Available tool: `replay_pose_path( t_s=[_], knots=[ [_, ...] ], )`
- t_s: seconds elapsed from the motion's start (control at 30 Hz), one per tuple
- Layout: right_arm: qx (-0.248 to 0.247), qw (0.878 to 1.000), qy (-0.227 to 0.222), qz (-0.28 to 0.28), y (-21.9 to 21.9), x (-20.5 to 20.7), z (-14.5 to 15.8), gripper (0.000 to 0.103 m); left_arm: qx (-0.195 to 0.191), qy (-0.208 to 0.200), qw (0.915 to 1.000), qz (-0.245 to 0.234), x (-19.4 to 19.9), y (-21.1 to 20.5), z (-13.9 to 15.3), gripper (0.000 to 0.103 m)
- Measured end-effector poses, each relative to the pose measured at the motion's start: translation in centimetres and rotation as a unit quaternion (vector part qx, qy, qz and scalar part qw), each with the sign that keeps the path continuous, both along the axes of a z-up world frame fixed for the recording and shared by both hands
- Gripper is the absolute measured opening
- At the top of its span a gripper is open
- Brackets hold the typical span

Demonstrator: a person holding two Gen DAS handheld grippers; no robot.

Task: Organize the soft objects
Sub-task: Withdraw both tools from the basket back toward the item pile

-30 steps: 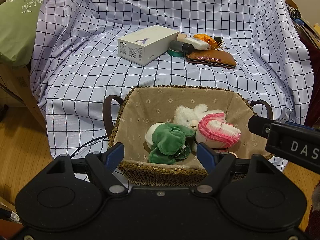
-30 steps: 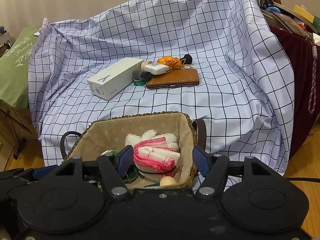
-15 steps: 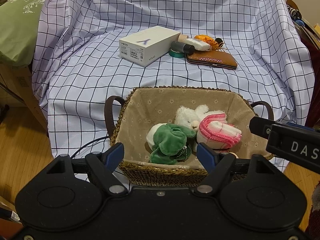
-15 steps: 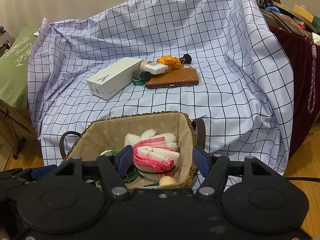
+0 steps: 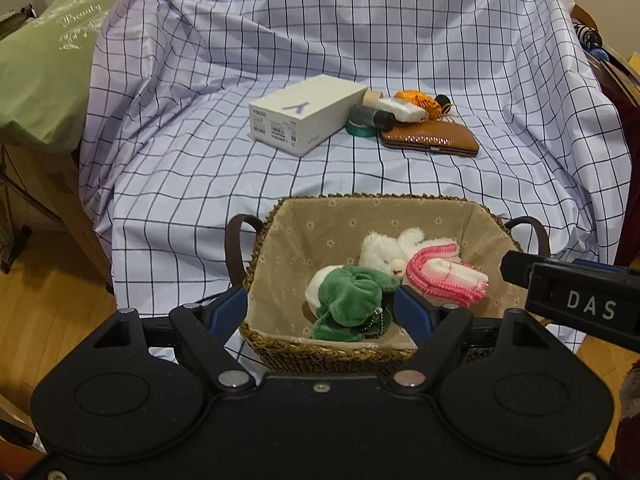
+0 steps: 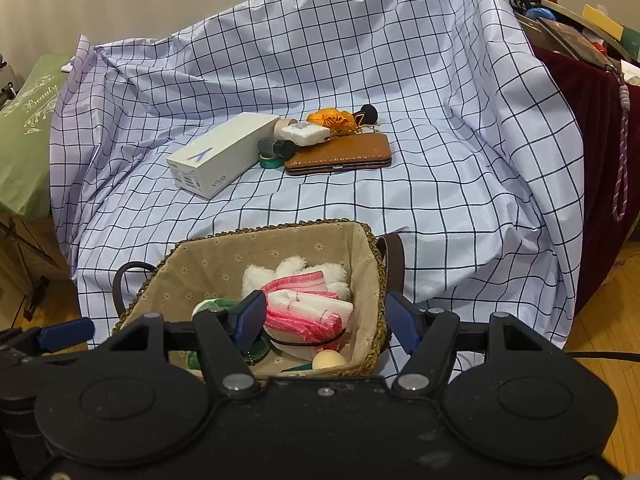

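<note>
A woven basket (image 5: pixel 352 224) with a beige lining stands at the front edge of a checked cloth. Inside lie a green plush (image 5: pixel 348 296), a white plush (image 5: pixel 384 252) and a pink-and-white knitted piece (image 5: pixel 444 276). My left gripper (image 5: pixel 320 310) hovers open over the basket's near rim, nothing between its blue fingers. In the right wrist view the basket (image 6: pixel 256 256) holds the same knitted piece (image 6: pixel 308 312), white plush (image 6: pixel 296 272) and a small cream ball (image 6: pixel 328 360). My right gripper (image 6: pixel 325 318) is open above the basket's right half and holds nothing.
Farther back on the checked cloth (image 5: pixel 200 168) lie a white phone box (image 5: pixel 304 120), a brown wallet (image 5: pixel 430 140), a green tape roll (image 5: pixel 360 128) and an orange item (image 5: pixel 416 100). A green cushion (image 5: pixel 44 80) sits left, a maroon cloth (image 6: pixel 592 120) right, wooden floor below.
In the left wrist view the basket and the box sit slightly lower in the picture than before. The right wrist view is the same. Nothing was grasped or released.
</note>
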State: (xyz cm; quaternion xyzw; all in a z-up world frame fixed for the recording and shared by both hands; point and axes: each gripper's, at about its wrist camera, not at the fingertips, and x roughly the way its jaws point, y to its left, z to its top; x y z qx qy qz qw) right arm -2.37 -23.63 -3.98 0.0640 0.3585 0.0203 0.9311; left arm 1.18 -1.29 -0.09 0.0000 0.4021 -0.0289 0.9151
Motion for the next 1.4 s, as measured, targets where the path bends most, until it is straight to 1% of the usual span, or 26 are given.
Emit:
replay_pose_path(
  t_s=[0.23, 0.37, 0.4, 0.43, 0.47, 0.7, 0.87, 1.1, 1.17, 1.23, 1.27, 1.33, 1.4],
  knots=[
    [0.0, 1.0, 0.006, -0.005, -0.1, 0.2, -0.2, 0.066, 0.002, -0.005, 1.0, 0.005, 0.0, 0.0, 0.1, 0.076],
    [0.001, 1.0, 0.01, -0.007, -0.2, 0.4, -0.4, 0.069, 0.004, -0.005, 1.0, 0.004, 0.1, -0.1, 0.1, 0.077],
    [0.001, 1.0, 0.011, -0.007, -0.3, 0.4, -0.4, 0.069, 0.005, -0.004, 1.0, 0.004, 0.1, -0.1, 0.0, 0.078],
    [0.001, 1.0, 0.013, -0.008, -0.3, 0.5, -0.5, 0.069, 0.006, -0.004, 1.0, 0.004, 0.2, -0.2, 0.0, 0.082],
    [0.001, 1.0, 0.014, -0.009, -0.3, 0.6, -0.6, 0.069, 0.008, -0.004, 1.0, 0.005, 0.2, -0.2, -0.1, 0.084],
    [0.002, 1.0, 0.022, -0.015, -0.7, 1.0, -0.9, 0.072, 0.016, -0.007, 0.9998, 0.002, 0.5, -0.5, 0.1, 0.085],
    [-0.003, 0.999, 0.028, -0.022, -1.0, 1.9, -1.3, 0.075, 0.028, -0.025, 0.9993, 0.005, 0.8, -0.7, 0.7, 0.089],
    [-0.007, 0.999, 0.02, -0.032, -1.7, 3.3, -1.2, 0.084, 0.038, -0.041, 0.9984, -0.005, 2.0, -1.1, 1.1, 0.091],
    [-0.008, 0.999, 0.018, -0.034, -2.0, 3.9, -1.1, 0.087, 0.038, -0.041, 0.9984, -0.011, 2.6, -1.2, 1.2, 0.095],
    [-0.008, 0.999, 0.015, -0.038, -2.2, 4.6, -1.0, 0.094, 0.037, -0.04, 0.9984, -0.016, 3.2, -1.3, 1.2, 0.095],
    [-0.007, 0.999, 0.013, -0.041, -2.4, 4.9, -1.0, 0.095, 0.035, -0.038, 0.9985, -0.019, 3.6, -1.4, 1.3, 0.095],
    [-0.005, 0.999, 0.008, -0.047, -2.7, 5.6, -0.8, 0.101, 0.033, -0.035, 0.9986, -0.023, 4.4, -1.4, 1.3, 0.095],
    [-0.003, 0.998, 0.002, -0.055, -3.1, 6.3, -0.6, 0.103, 0.03, -0.031, 0.9987, -0.026, 5.2, -1.5, 1.3, 0.095]
  ],
)
